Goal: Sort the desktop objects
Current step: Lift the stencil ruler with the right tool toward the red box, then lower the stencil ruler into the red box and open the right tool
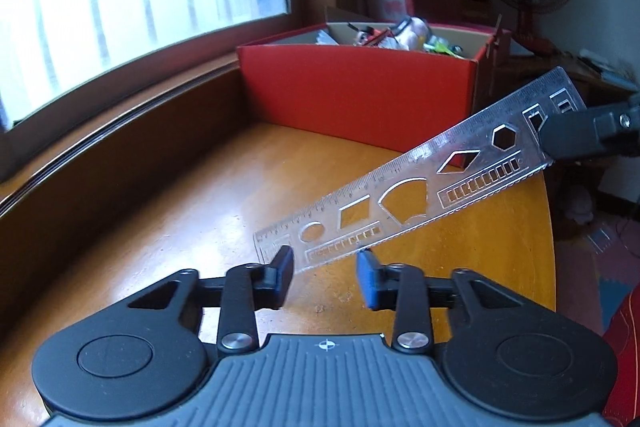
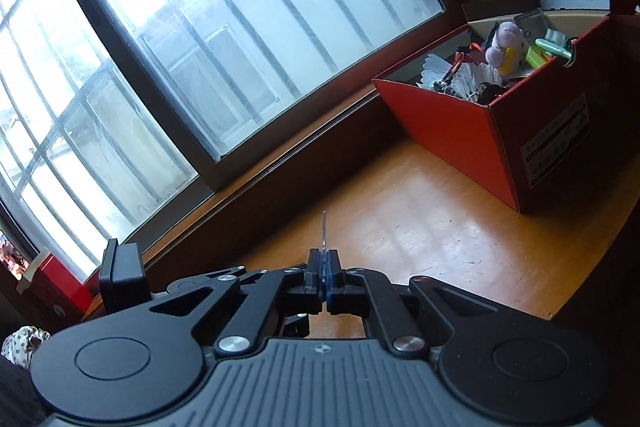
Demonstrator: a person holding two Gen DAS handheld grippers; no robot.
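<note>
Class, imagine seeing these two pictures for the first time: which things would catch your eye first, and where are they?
First, the clear stencil ruler, held in the air slantwise over the wooden table, its far end pinched by the right gripper while the left gripper is open at its near end. Next, the red box full of odds and ends at the table's back, by the bright window.

Left gripper (image 1: 326,277): black linkage arms, silver pivot screws, two round black discs, a ribbed grey housing marked with a small crosshair; one finger pad is black, the other blue (image 1: 367,281). Right gripper (image 2: 323,277): the same black and grey build is seen, with blue-faced pads.
</note>
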